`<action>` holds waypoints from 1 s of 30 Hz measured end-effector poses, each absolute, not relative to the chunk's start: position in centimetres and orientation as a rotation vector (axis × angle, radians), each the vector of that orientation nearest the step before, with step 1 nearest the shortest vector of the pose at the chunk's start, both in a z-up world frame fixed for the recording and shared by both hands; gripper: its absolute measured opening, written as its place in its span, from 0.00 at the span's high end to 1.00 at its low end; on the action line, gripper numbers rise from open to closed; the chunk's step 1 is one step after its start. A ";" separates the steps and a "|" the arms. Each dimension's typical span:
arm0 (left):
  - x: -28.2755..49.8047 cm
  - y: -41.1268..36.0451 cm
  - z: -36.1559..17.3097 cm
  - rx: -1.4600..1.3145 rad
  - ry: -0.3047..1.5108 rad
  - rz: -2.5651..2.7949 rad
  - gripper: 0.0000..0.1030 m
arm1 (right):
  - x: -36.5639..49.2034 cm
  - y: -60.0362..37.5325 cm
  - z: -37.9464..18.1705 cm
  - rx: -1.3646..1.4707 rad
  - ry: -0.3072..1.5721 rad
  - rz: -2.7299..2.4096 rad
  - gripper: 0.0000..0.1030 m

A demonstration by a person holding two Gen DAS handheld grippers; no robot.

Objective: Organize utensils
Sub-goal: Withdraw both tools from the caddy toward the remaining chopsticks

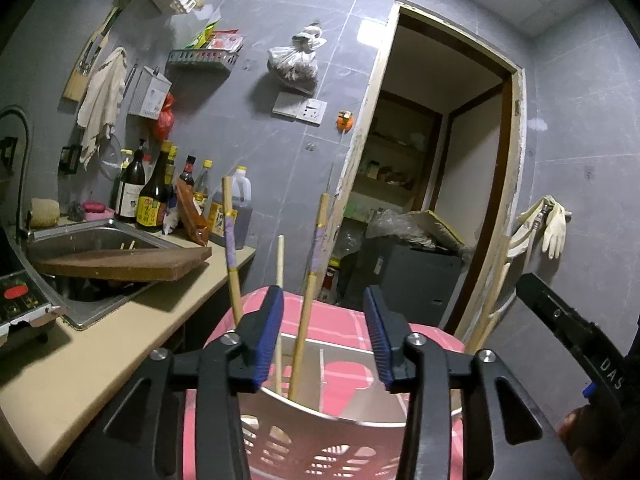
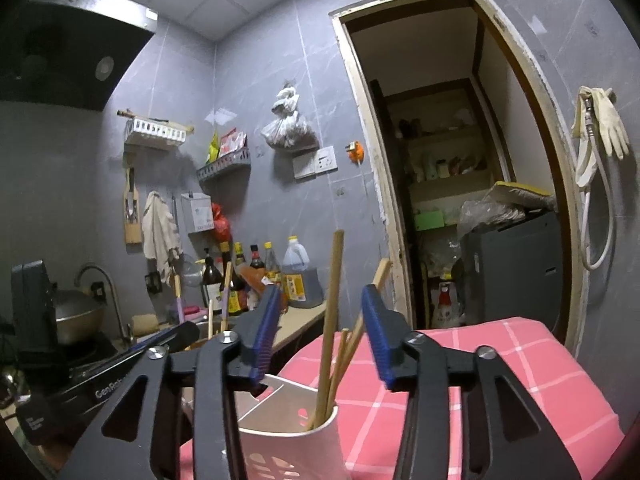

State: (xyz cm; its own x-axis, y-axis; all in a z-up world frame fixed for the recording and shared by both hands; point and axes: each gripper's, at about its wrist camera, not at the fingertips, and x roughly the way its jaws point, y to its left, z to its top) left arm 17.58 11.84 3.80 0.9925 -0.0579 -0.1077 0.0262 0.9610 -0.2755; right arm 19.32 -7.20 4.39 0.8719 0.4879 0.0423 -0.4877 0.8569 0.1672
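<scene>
while both sets of fingers stand apart with nothing pinched in them, we look at where the sticks are. our left gripper [image 1: 324,336] has its blue fingers [image 1: 267,332] partly open, and one long wooden chopstick with a purple band [image 1: 308,300] rises in the gap between them without touching either pad that we can see. another banded chopstick [image 1: 232,248] leans just outside the left finger, and a thin plain one [image 1: 280,264] stands close to that finger too.

our right gripper [image 2: 322,334] is partly open as well. the plain tan wooden chopsticks [image 2: 332,312] stand in the gap between its fingers, and they look free.

all these sticks stand in the white plastic holder with slots in its wall [image 1: 320,428], which sits on the pink checked cloth [image 2: 480,364] beside the tan bench [image 1: 100,344]. their long way is almost straight up, with the tops tipping a little. the banded ones are in the left part of the holder, nearer our left hand, and the plain ones are in the right part, nearer our right hand.

we think the sticks are already dropped in place, so the next move is to pull back low and straight, so the fingers do not knock a leaning stick.
</scene>
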 end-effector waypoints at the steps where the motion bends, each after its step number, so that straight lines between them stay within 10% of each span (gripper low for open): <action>1: 17.4 11.6 4.0 -0.271 0.115 -0.044 0.61 | 19.0 -7.6 4.6 0.178 -0.006 0.509 0.53; 12: 15.1 8.6 5.9 -0.251 0.098 -0.068 0.11 | 15.8 -13.8 6.1 0.186 -0.019 0.422 0.14; 15: 14.6 7.2 6.1 -0.239 0.110 -0.090 0.09 | 14.8 -15.8 6.6 0.183 -0.007 0.397 0.00; 30: 13.5 -0.6 4.8 -0.160 0.194 -0.210 0.06 | 13.0 -22.1 4.8 0.060 0.131 0.276 0.00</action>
